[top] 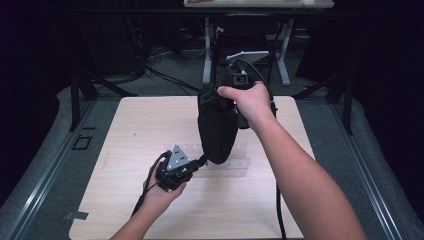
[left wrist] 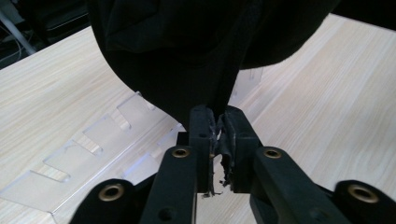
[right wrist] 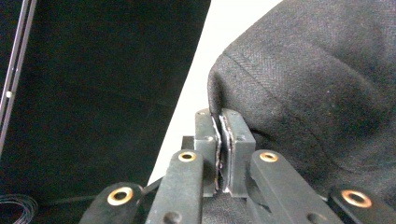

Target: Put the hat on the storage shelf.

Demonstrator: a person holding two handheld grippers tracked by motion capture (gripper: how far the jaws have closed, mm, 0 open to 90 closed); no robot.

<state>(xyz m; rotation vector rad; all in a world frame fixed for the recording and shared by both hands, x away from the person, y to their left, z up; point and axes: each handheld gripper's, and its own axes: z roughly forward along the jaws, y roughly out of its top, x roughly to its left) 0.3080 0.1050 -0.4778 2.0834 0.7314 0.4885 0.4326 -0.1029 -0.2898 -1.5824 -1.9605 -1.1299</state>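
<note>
Left gripper (top: 200, 161) clamps cloth (top: 217, 125) bottom tip, near side; right gripper (top: 235, 102) pinches top hem, far side. Cloth hangs upright between them above table (top: 125, 150).

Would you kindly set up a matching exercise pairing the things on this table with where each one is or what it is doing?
Things:
1. left gripper
2. right gripper
3. clear plastic rack
4. black cloth

States:
A. lies flat on the wooden table
B. hangs between both grippers
C. shut on the cloth's lower tip
D. shut on the cloth's upper edge

Pairs: 1-C, 2-D, 3-A, 4-B
</note>
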